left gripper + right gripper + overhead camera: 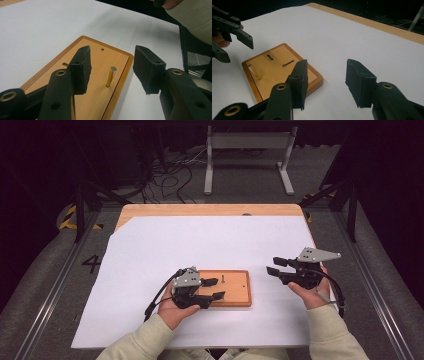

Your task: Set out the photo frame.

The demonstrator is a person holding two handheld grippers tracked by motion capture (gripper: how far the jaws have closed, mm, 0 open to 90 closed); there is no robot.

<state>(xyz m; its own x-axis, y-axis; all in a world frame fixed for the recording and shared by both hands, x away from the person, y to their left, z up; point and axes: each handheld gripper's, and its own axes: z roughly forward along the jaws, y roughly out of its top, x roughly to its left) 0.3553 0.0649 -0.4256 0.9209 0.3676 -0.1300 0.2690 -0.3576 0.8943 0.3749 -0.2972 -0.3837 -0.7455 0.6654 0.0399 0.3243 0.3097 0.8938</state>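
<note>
a wooden board (235, 292) with a raised rim lies flat on the white sheet (210, 245) that covers most of the wooden table (210, 210), near the person's edge and a little left of the middle. a short brass pin (110, 76) stands upright out of the board's face, and a small dark hole (102, 49) sits toward the board's far end in the left gripper view. the left gripper (214, 288) hangs over the left part of the board, its jaws parted to a middling gap with nothing between the pads; in its own view the pin rises in the space ahead of the two jaws, touched by neither. the right gripper (277, 266) is held off to the right of the board, well apart from it, over bare sheet, jaws likewise half spread and empty. in the right gripper view the board (282, 72) lies ahead and to the left, with the left gripper (237, 47) above its far corner.
</note>
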